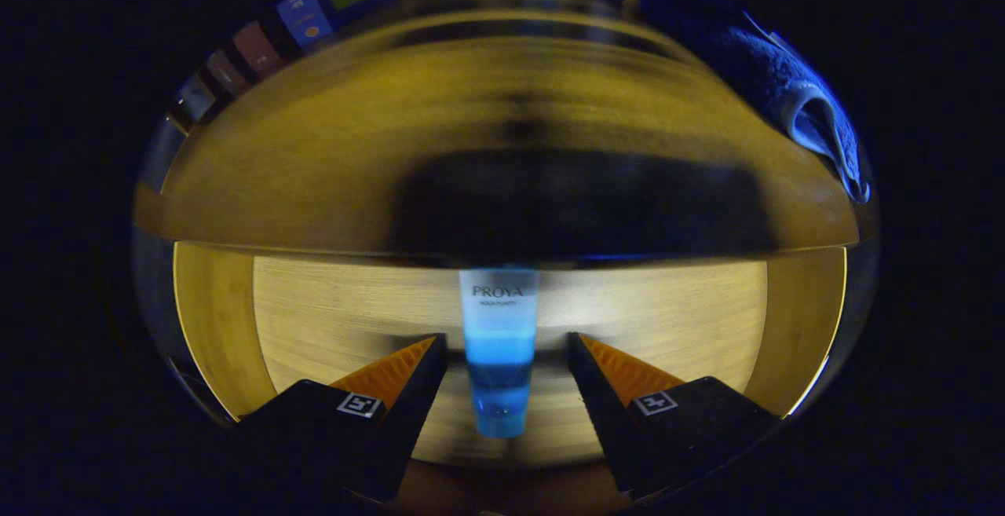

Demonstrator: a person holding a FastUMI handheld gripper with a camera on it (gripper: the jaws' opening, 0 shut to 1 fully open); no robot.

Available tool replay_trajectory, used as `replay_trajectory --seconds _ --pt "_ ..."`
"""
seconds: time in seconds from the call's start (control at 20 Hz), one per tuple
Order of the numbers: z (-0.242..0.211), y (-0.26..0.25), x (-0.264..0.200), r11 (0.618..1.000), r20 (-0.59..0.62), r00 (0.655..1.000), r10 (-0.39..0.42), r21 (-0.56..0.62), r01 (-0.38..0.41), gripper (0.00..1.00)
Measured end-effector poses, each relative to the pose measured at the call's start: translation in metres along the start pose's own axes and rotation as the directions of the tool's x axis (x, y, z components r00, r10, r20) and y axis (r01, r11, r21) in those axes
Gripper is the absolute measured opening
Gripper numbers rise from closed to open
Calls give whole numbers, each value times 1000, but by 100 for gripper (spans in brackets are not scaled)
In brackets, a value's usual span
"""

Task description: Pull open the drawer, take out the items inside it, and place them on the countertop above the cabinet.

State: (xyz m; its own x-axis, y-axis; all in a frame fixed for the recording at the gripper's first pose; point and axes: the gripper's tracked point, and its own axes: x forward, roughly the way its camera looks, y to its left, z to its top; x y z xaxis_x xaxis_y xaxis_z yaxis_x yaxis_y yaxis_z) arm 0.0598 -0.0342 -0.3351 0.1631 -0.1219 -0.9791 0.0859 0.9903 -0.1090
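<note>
In the open drawer [235,320], a tube [499,343] lies lengthwise between the fingers, running toward 12 o'clock under the cabinet front. The gripper [502,359] is spread, touching nothing, apparently lined up to clasp it. A towel [754,60] drapes the countertop at 1 o'clock.

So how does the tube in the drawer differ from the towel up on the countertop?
The tube is a slim, stiff, pale-to-bright-blue thing; the towel is a dark blue, soft, rumpled cloth. The tube lies in the open drawer between the fingers of the open gripper, untouched; the towel lies far beyond it on the countertop, one end drooping over the front edge. Both are blue.
</note>
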Motion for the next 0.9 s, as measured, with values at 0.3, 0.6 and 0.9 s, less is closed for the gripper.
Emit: replay_trajectory --seconds 0.3,0.6,0.9 --pt "5 4 -1 1000 8 1000 -4 -24 4 53" --pt "6 9 -26 999 73 997 20 -29 -18 44" --pt "-11 16 -85 995 179 980 85 -68 -74 44"
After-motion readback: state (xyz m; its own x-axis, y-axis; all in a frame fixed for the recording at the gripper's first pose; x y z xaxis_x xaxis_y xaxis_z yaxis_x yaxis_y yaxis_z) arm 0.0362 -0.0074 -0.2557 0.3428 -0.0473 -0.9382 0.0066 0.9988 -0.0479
